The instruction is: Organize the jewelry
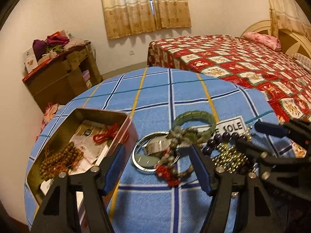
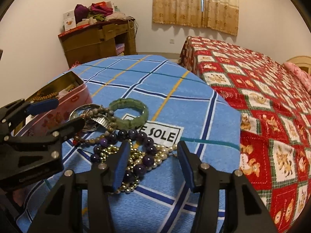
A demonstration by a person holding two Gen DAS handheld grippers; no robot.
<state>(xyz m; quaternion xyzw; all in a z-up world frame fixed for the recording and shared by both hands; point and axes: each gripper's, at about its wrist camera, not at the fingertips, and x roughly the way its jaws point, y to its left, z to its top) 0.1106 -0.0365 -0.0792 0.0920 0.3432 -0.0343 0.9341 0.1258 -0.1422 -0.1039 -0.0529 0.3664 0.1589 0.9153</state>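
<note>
A heap of jewelry lies on the blue checked cloth (image 1: 155, 89). In it are a green jade bracelet (image 1: 194, 119), a silver bangle (image 1: 136, 155), a grey-green bead string with a red tassel (image 1: 171, 174), a purple bead bracelet (image 2: 143, 136) and a pearl and gold bead necklace (image 2: 161, 155). An open pink tin (image 1: 101, 111) at the left holds brown beads (image 1: 58, 161) and a red cord (image 1: 105, 134). My left gripper (image 1: 158, 169) is open, straddling the bangle and tassel. My right gripper (image 2: 154, 165) is open over the purple beads and pearls.
A bed with a red patterned quilt (image 2: 262, 97) stands close on the right of the table. A wooden desk piled with clothes and boxes (image 2: 97, 36) is against the far wall. A "SOLE" label (image 2: 165, 135) is sewn on the cloth.
</note>
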